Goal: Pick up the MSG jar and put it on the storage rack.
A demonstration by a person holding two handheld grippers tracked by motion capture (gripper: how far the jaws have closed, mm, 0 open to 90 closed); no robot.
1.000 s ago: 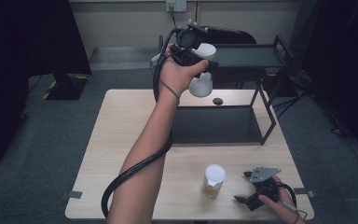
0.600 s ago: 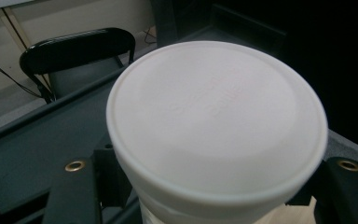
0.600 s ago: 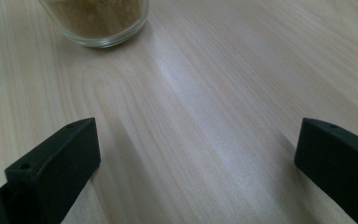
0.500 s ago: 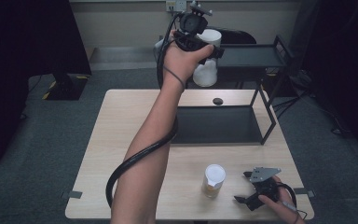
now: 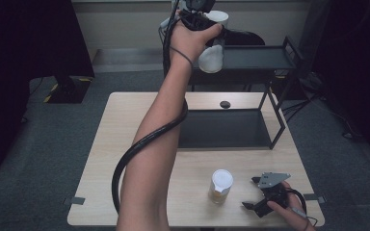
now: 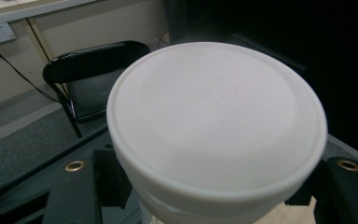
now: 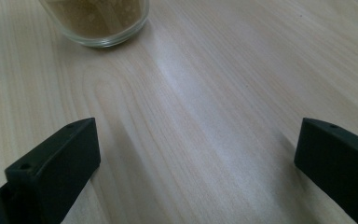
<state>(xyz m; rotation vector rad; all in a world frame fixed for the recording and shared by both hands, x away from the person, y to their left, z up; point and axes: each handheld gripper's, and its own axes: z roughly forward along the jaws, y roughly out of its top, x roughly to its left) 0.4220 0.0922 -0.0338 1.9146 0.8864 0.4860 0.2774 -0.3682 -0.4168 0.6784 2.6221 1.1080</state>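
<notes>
1. White-lidded round plastic jar (image 5: 212, 53) is clamped in the left tongs (image 5: 200, 19), high above the black metal shelf (image 5: 255, 57).
2. Right tongs (image 5: 260, 195) gape empty on the pale wooden table (image 5: 125, 144), beside a glass jar of brown powder (image 5: 220, 185).

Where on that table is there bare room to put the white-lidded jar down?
The left half of the table, between its left edge and the forearm, is bare. The rack's top shelf, right of the raised jar, looks free too. It is crowded at the near right corner: the second jar and the right gripper sit close together.
</notes>
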